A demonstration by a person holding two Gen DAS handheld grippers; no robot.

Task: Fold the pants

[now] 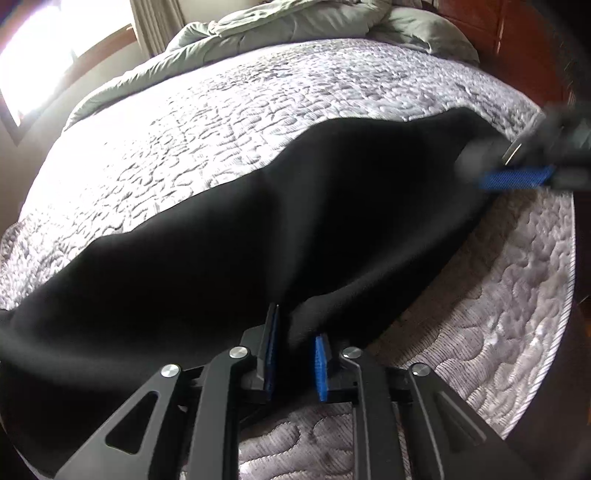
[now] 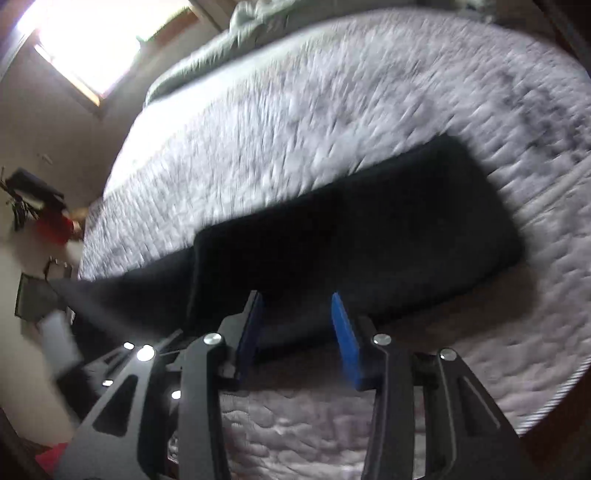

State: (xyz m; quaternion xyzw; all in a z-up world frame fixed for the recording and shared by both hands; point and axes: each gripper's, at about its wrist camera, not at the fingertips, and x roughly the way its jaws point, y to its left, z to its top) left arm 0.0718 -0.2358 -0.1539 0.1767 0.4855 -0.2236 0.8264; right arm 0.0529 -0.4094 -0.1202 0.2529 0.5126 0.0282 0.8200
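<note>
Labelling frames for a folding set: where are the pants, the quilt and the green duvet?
pants point(image 1: 258, 229): left wrist view, middle of the black cloth.
quilt point(image 1: 221, 122): left wrist view, bare top.
green duvet point(image 1: 295, 26): left wrist view, bunched folds.

Lit by daylight from a blown-out window point(image 1: 33, 55) at upper left, glaring white in both views and washing out the near side of the quilted bed point(image 1: 184, 122). Black pants point(image 1: 295, 221) rendered as a nearly featureless dark mass, folds barely readable; strong fisheye bending at the edges, corners falling into dark vignette. Left wrist view mostly sharp apart from the smeared right tool point(image 1: 517, 177) at the right edge; right wrist view streaked throughout by motion blur, quilt texture dragged into lines.
</note>
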